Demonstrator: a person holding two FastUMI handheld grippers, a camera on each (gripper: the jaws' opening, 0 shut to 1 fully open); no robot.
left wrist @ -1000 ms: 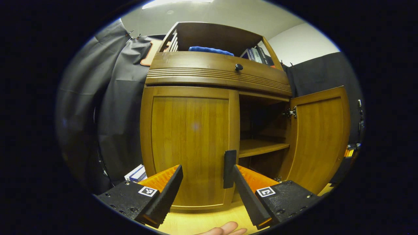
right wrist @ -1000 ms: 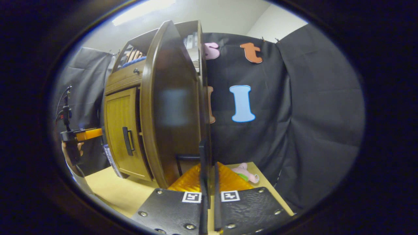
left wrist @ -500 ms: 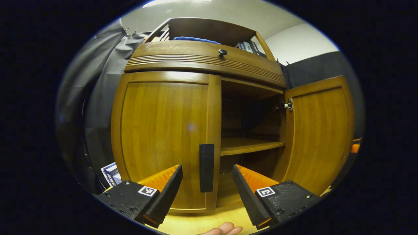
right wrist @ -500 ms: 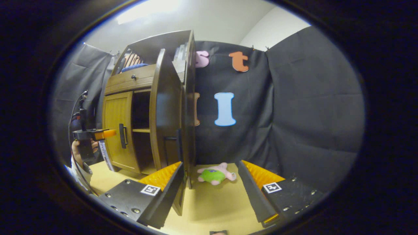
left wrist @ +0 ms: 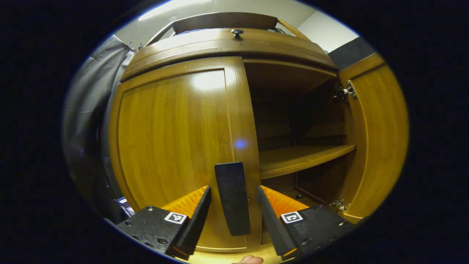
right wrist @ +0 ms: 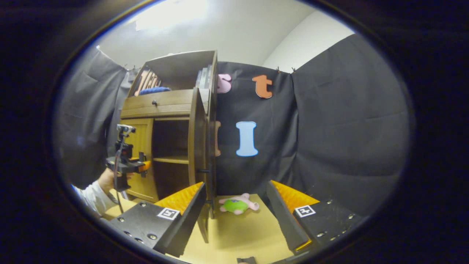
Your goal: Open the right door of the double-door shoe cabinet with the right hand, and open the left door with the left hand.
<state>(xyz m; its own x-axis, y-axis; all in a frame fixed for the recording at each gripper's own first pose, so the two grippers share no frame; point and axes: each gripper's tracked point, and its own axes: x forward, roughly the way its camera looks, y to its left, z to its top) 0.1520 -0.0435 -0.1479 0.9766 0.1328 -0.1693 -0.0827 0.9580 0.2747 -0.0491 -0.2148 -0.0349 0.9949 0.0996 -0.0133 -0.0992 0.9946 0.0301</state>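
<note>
My left tool is spread wide around the left door's handle, gripping nothing; the left door is shut. My right tool gapes empty beside the swung-out right door. A plush toy lies on the tabletop beyond.
</note>
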